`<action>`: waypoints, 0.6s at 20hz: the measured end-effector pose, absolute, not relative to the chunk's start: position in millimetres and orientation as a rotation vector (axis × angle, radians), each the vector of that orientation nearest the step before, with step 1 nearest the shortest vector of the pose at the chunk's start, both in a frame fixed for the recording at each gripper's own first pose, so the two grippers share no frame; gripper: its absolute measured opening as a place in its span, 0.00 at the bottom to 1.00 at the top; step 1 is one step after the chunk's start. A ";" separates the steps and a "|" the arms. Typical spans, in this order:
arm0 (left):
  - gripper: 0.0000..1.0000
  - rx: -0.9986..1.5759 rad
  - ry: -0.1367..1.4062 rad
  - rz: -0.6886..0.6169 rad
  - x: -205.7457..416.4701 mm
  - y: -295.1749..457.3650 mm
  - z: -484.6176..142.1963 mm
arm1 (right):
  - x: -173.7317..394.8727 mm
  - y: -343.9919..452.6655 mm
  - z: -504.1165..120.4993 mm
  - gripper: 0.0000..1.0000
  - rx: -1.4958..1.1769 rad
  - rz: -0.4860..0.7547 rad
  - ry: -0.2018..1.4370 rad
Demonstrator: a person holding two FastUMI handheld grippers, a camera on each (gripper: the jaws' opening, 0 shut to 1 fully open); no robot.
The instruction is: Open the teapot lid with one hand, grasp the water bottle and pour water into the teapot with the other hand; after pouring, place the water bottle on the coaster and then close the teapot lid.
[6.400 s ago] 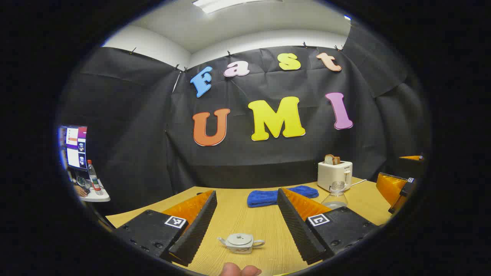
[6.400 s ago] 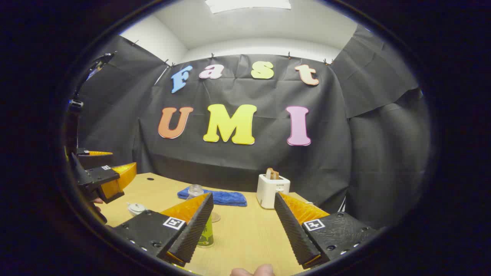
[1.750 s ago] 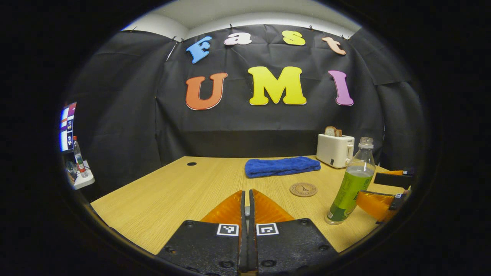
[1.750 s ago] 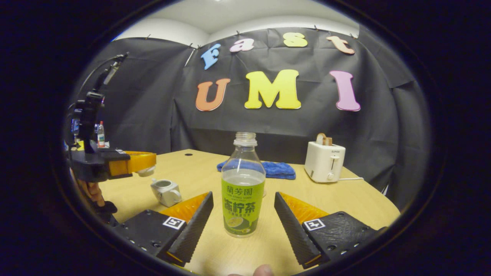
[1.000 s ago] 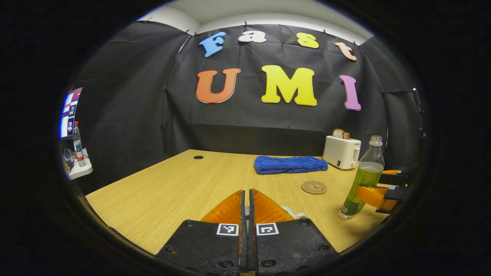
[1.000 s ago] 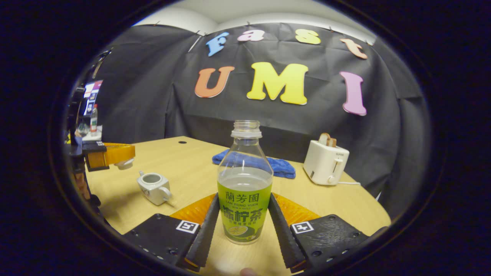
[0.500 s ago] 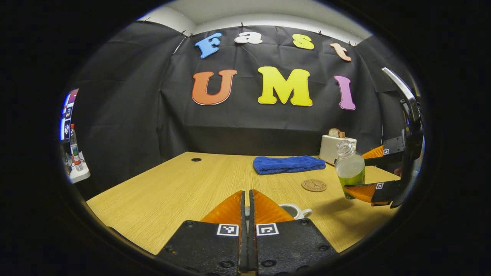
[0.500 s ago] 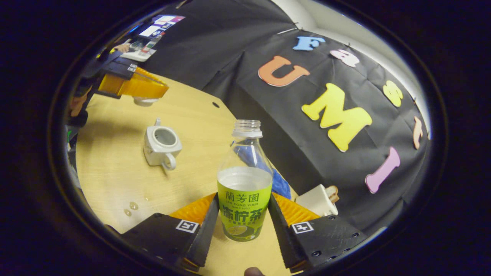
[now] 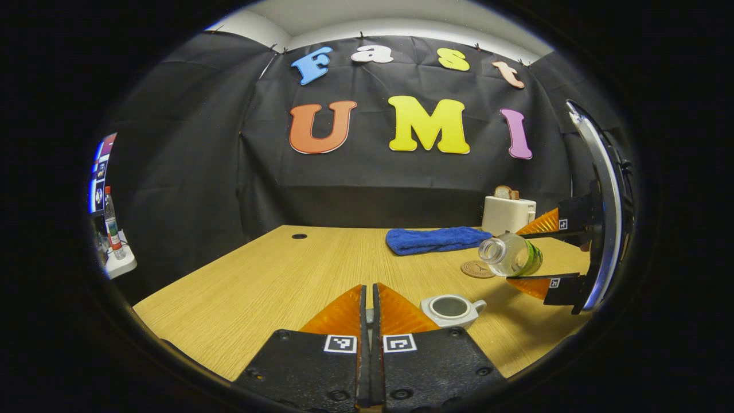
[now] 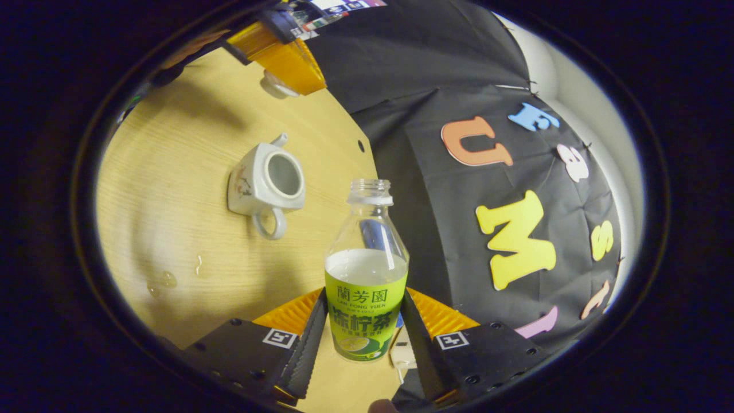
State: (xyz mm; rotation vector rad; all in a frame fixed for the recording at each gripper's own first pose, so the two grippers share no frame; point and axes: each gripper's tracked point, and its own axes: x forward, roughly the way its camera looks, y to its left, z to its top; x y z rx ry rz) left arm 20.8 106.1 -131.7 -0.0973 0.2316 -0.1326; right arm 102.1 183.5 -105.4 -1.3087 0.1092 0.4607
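Observation:
The white teapot point(image 9: 451, 310) point(image 10: 266, 180) stands open on the wooden table point(image 9: 258, 287), just right of my left gripper point(image 9: 367, 291). That gripper is shut on the teapot lid point(image 10: 276, 86), which the right gripper view shows hanging under its fingers point(image 10: 281, 54) above the table. My right gripper point(image 10: 362, 296) is shut on the green-labelled water bottle point(image 10: 367, 269). In the left gripper view the uncapped bottle point(image 9: 510, 256) lies almost level in the air. Its mouth points towards the teapot from the upper right. A round coaster point(image 9: 477, 269) lies behind the bottle.
A blue towel point(image 9: 438, 239) and a white toaster point(image 9: 507, 214) with bread sit at the back of the table. A few water drops point(image 10: 166, 280) lie on the wood near the teapot. A side shelf with a bottle point(image 9: 112, 229) stands far left.
The right gripper has tipped the bottle from slightly tilted to nearly level and brought its mouth closer to the teapot. The left gripper still holds the lid, almost unmoved.

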 end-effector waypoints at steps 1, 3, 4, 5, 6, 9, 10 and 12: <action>0.03 -0.101 0.236 -0.134 20.7 108.8 -132.8 | 103.9 185.4 -103.9 0.73 -1.356 0.456 0.085; 0.03 -0.104 0.237 -0.132 20.3 113.1 -136.5 | 109.3 190.6 -102.8 0.74 -1.445 0.447 0.035; 0.03 -0.104 0.236 -0.134 20.1 113.6 -137.1 | 111.0 192.5 -102.7 0.73 -1.479 0.444 0.014; 0.03 -0.103 0.236 -0.133 19.9 114.8 -137.5 | 109.9 192.3 -101.7 0.73 -1.506 0.445 0.004; 0.03 -0.104 0.240 -0.132 20.4 116.6 -140.5 | 108.4 191.5 -100.7 0.73 -1.524 0.447 0.000; 0.03 -0.100 0.243 -0.127 18.2 120.9 -140.9 | 109.1 191.6 -97.2 0.75 -1.603 0.449 -0.023; 0.03 -0.100 0.243 -0.126 18.6 120.5 -141.2 | 109.3 191.4 -97.0 0.74 -1.639 0.445 -0.039; 0.03 -0.099 0.246 -0.125 19.3 122.2 -142.8 | 110.2 192.6 -95.9 0.72 -1.698 0.442 -0.072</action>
